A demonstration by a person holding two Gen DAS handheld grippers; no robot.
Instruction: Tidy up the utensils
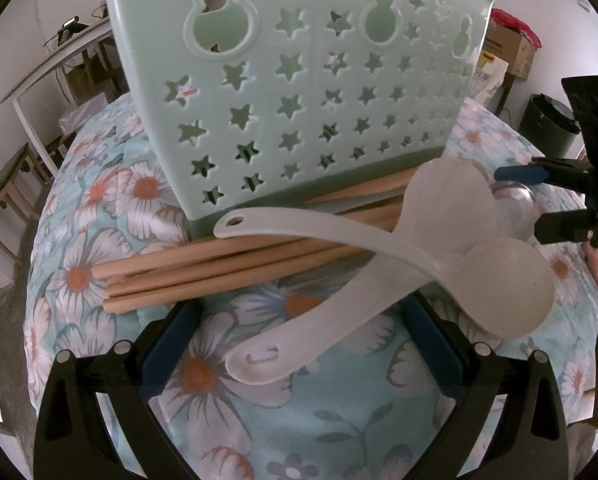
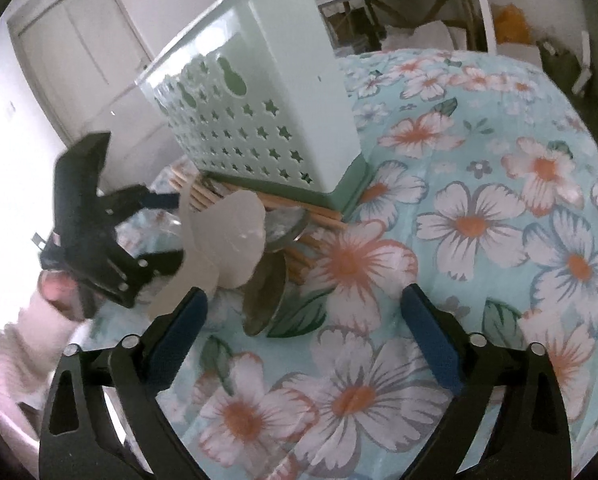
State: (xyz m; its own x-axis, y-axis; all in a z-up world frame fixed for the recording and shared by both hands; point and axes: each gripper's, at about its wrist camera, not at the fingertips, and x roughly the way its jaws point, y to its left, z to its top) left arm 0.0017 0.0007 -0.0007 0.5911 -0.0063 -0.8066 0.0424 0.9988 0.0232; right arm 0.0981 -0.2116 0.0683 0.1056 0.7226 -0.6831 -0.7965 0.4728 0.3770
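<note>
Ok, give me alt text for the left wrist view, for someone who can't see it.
Open left gripper frames a white ladle's handle, crossed with another ladle over wooden chopsticks beside a mint star-cut utensil holder on a floral cloth.

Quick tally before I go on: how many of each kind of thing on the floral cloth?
Plastic spoons: 2
Metal spoons: 2
Chopsticks: at least 4, bundle partly hidden
Holder: 1
Total: at least 9

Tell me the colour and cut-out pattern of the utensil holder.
Pale mint green holder with star-shaped cut-outs and a darker green base; clearest in the left wrist view.
</note>
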